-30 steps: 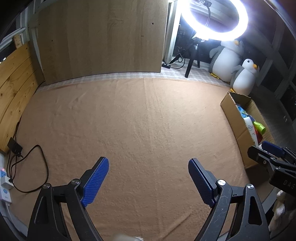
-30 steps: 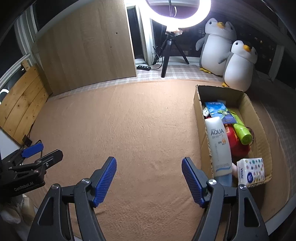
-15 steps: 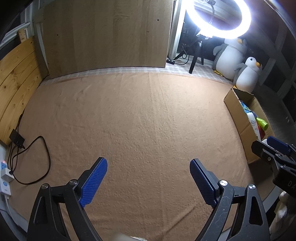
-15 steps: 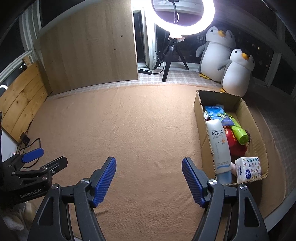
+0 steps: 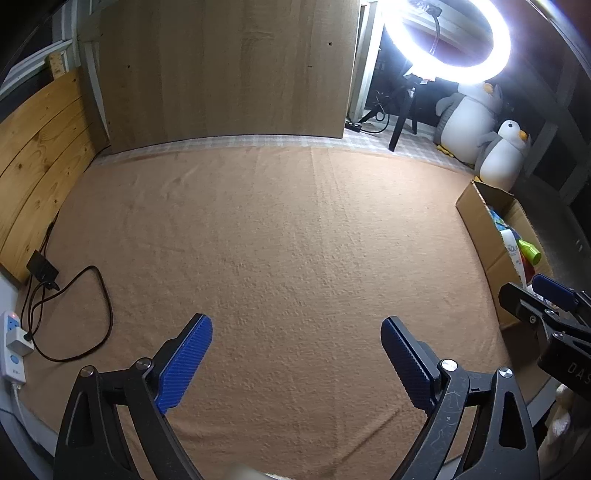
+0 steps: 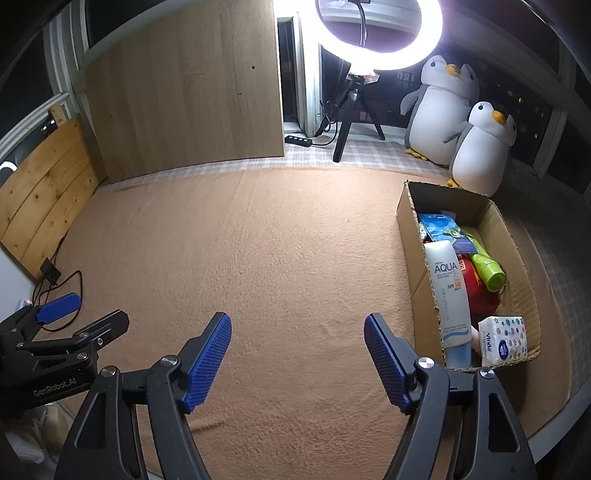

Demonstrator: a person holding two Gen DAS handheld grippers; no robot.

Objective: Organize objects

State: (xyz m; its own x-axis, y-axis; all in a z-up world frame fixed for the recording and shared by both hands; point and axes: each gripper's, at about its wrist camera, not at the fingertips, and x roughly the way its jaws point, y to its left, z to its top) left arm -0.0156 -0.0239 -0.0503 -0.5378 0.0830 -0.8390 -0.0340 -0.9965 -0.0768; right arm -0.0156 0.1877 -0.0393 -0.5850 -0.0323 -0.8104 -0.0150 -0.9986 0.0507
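Observation:
A cardboard box [image 6: 410,210] stands at the right of the tan blanket [image 6: 277,251]. In it lie a white AQUA sunscreen tube [image 6: 448,291], a green bottle [image 6: 487,267], a red item [image 6: 478,291], a blue packet [image 6: 441,227] and a Vinda tissue pack [image 6: 504,338]. My right gripper [image 6: 297,334] is open and empty, left of the box. My left gripper [image 5: 295,334] is open and empty over the bare blanket. The box also shows in the left wrist view [image 5: 476,221], at the right.
A ring light on a tripod [image 6: 380,33] and two plush penguins [image 6: 443,107] stand at the back. A wooden board [image 5: 221,70] leans at the back, wooden planks [image 5: 37,155] at the left. A black cable [image 5: 74,314] and power strip [image 5: 13,341] lie at the left edge.
Both grippers have drawn back and risen a little, so more of the blanket and box shows. Both stay open and empty. Nothing on the blanket or in the box has moved.

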